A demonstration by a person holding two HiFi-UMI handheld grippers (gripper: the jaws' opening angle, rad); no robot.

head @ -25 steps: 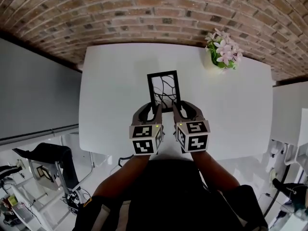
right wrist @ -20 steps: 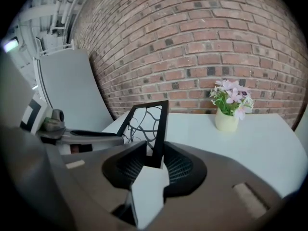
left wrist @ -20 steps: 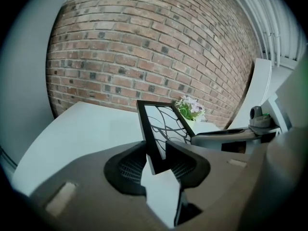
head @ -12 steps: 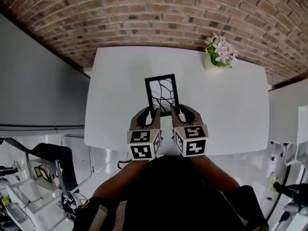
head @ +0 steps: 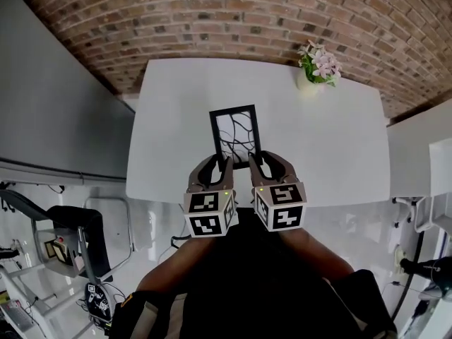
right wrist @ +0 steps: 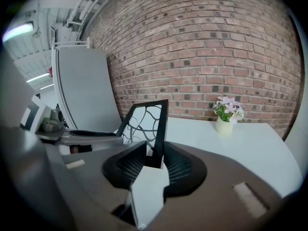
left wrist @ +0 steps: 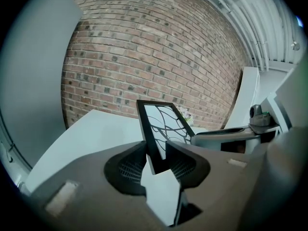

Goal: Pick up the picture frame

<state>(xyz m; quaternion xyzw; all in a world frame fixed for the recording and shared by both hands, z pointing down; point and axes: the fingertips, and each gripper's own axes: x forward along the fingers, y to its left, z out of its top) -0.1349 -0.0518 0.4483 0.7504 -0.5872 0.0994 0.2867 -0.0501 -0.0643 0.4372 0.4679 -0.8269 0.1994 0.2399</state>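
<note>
Picture frame (head: 234, 131) — black, branch-patterned

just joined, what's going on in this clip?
A person holds a gripper in each hand, and both are clamped on the black picture frame. The left gripper has its fingers on the frame's lower left edge, and the right gripper has its fingers on the lower right. The frame tilts up between them over the white table and looks lifted off it. A small pot of pink flowers stands untouched near the table's far right corner.
</note>
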